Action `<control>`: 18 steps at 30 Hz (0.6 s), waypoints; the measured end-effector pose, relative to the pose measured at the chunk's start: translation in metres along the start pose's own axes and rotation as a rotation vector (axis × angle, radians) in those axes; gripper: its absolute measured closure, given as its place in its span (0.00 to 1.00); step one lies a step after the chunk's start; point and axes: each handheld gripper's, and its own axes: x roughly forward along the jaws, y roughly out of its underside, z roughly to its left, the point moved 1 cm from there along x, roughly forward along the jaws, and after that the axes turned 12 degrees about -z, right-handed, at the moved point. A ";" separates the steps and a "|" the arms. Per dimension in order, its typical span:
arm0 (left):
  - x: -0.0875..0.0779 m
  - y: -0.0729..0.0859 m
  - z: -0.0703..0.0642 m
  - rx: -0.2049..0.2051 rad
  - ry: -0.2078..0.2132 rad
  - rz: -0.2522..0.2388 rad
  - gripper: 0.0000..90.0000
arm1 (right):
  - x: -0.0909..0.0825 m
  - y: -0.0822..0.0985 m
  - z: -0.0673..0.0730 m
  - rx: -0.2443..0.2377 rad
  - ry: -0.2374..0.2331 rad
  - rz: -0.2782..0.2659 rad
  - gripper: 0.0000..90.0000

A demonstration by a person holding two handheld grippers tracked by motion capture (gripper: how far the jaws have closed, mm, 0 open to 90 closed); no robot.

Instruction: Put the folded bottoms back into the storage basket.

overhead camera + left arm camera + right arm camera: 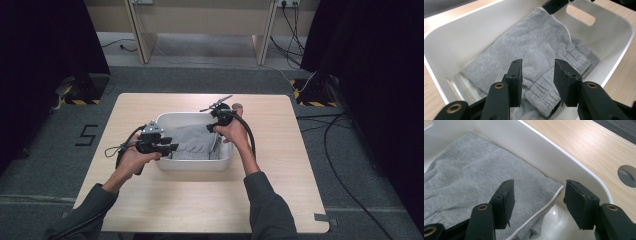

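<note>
Item: grey folded garment (192,141), lying inside white bin (195,165) at centre of table (200,200)

Left tool (537,75): jaws apart, nothing pinched; poised above the ribbed waistband end of the garment, at the bin's near left corner

Right tool (537,197): jaws apart, nothing pinched; poised over the garment's white-piped edge, close to the far bin wall

Risks, as judged:
1. Cloth snags on a jaw tip as either tool lifts away, dragging the fold open
2. Right tool, sitting tight to the wall, knocks the rim and shifts the bin on the table
3. Piped edge rests against the wall and may slump, leaving the garment uneven
4. Trailing cables catch the bin rim during withdrawal
</note>
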 end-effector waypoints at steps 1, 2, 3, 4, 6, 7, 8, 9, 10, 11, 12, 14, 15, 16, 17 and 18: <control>0.000 -0.001 -0.001 0.001 0.000 0.000 0.65 | -0.001 0.000 0.001 -0.008 0.002 0.001 0.47; 0.001 -0.002 -0.002 0.003 0.002 -0.001 0.65 | -0.002 0.000 0.001 -0.011 0.004 0.002 0.47; 0.001 -0.002 -0.002 0.006 0.003 0.002 0.64 | -0.003 0.000 0.002 -0.024 0.008 0.006 0.46; 0.002 -0.002 -0.003 0.006 0.002 0.001 0.64 | -0.004 0.000 0.002 -0.041 0.014 0.006 0.46; 0.002 -0.002 -0.004 0.006 0.005 -0.004 0.63 | -0.006 0.000 0.002 -0.041 0.010 0.004 0.45; 0.001 -0.001 -0.005 0.001 0.006 -0.009 0.63 | -0.007 0.001 0.003 -0.039 0.010 0.001 0.45; 0.001 -0.001 -0.005 0.001 0.006 -0.008 0.62 | -0.008 0.001 0.003 -0.040 0.008 -0.008 0.45; 0.000 -0.001 -0.006 0.001 0.005 -0.010 0.60 | -0.010 0.001 0.003 -0.037 0.002 -0.013 0.45; 0.000 0.000 -0.007 -0.001 0.006 -0.012 0.58 | -0.012 0.002 0.003 -0.034 -0.002 -0.021 0.45; -0.001 0.000 -0.008 -0.001 0.013 -0.011 0.57 | -0.013 0.002 0.003 -0.026 -0.004 -0.026 0.45; -0.002 0.000 -0.009 -0.005 0.023 -0.019 0.56 | -0.015 0.003 0.003 -0.018 -0.009 -0.033 0.45; -0.005 0.000 -0.012 -0.017 0.031 -0.033 0.53 | -0.019 0.004 0.005 -0.015 -0.017 -0.051 0.44; -0.006 0.000 -0.014 -0.021 0.033 -0.032 0.50 | -0.022 0.004 0.007 -0.016 -0.023 -0.057 0.44; -0.007 0.000 -0.015 -0.020 0.032 -0.031 0.48 | -0.024 0.005 0.009 -0.021 -0.024 -0.065 0.44; -0.008 0.000 -0.016 -0.019 0.032 -0.033 0.46 | -0.026 0.006 0.009 -0.031 -0.028 -0.067 0.43; -0.009 0.000 -0.018 -0.013 0.029 -0.035 0.45 | -0.028 0.007 0.010 -0.041 -0.028 -0.070 0.43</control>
